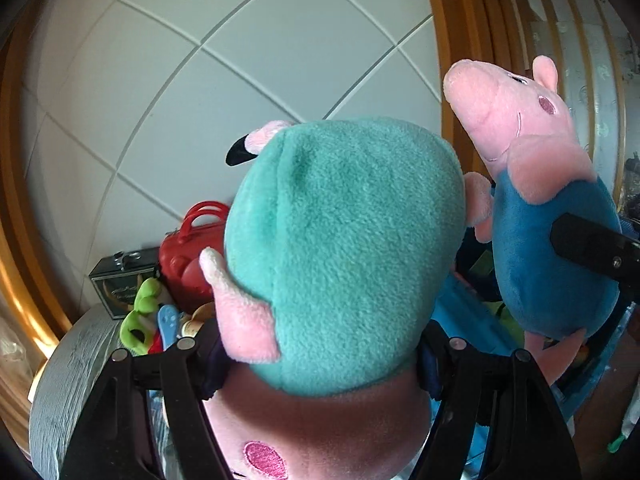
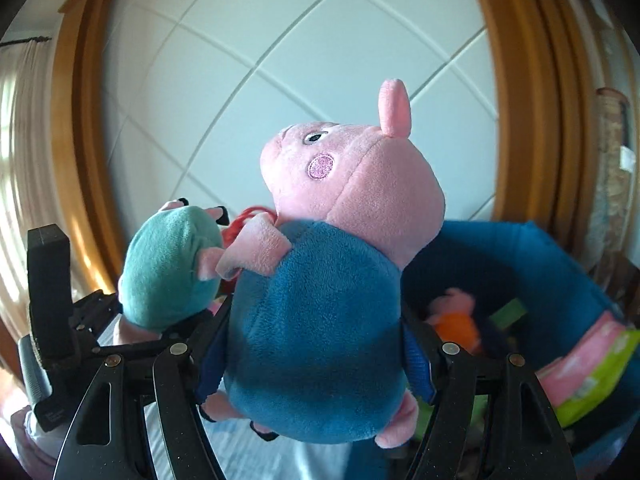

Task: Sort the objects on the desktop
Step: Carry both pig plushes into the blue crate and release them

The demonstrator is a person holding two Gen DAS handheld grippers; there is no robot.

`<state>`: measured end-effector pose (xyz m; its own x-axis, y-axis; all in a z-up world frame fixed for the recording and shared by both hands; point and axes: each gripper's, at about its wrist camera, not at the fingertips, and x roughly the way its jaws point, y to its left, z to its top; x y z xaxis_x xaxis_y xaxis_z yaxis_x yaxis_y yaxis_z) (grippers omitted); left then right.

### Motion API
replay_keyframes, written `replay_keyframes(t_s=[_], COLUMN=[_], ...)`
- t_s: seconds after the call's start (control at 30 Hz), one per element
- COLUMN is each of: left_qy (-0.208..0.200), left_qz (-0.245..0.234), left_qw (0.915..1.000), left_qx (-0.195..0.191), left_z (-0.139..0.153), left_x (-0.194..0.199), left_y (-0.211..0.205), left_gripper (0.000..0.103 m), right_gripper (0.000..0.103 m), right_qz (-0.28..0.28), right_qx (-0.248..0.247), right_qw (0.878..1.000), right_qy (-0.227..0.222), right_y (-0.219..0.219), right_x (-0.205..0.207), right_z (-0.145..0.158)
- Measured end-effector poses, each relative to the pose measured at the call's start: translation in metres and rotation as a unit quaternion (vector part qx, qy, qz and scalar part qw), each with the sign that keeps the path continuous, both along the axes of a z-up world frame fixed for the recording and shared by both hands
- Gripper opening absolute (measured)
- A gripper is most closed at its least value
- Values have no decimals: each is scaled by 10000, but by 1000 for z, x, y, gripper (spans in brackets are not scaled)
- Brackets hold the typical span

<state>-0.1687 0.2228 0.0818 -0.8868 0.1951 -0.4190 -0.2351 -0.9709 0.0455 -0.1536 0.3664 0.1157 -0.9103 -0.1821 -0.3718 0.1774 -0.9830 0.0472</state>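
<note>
A pig plush in a teal dress (image 1: 344, 248) fills the left wrist view, head down, its pink cheek at the bottom. My left gripper (image 1: 320, 360) is shut on its neck and body. A pig plush in a blue shirt (image 2: 316, 328) stands head up in the right wrist view, with my right gripper (image 2: 316, 360) shut on its sides. Both toys hang in the air side by side in front of a white panelled wall. The blue pig (image 1: 552, 248) shows at the right of the left wrist view. The teal pig (image 2: 168, 276) shows at the left of the right wrist view.
A blue fabric bin (image 2: 540, 264) at the right holds an orange plush (image 2: 456, 324) and a pink and green pack (image 2: 592, 364). On the left are a red toy case (image 1: 188, 256), a dark box (image 1: 116, 284), green toys (image 1: 140, 316) and a grey round rim (image 1: 68, 360).
</note>
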Motion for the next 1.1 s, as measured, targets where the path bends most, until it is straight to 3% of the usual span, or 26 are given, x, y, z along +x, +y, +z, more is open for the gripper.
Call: replay_keyframes(t_s=[0.27, 0.47, 0.77, 1.1], left_qy=[173, -12, -457, -729], left_qz=[-537, -791, -812, -561], left_qw=[9984, 9968, 9949, 9945], left_qx=[-18, -110, -385, -502], left_z=[25, 15, -18, -34], left_x=[3, -2, -16, -18], left_y=[125, 193, 246, 259], left_gripper=[72, 72, 75, 78], right_gripper=[73, 73, 73, 74], right_qz=[-821, -962, -928, -814], right_qx=[170, 61, -34, 48], right_qw=[9964, 9953, 9945, 9940], right_qy=[101, -125, -488, -734], right_y=[108, 186, 250, 262], right_x=[3, 15, 6, -4], right_z=[-2, -14, -40, -63])
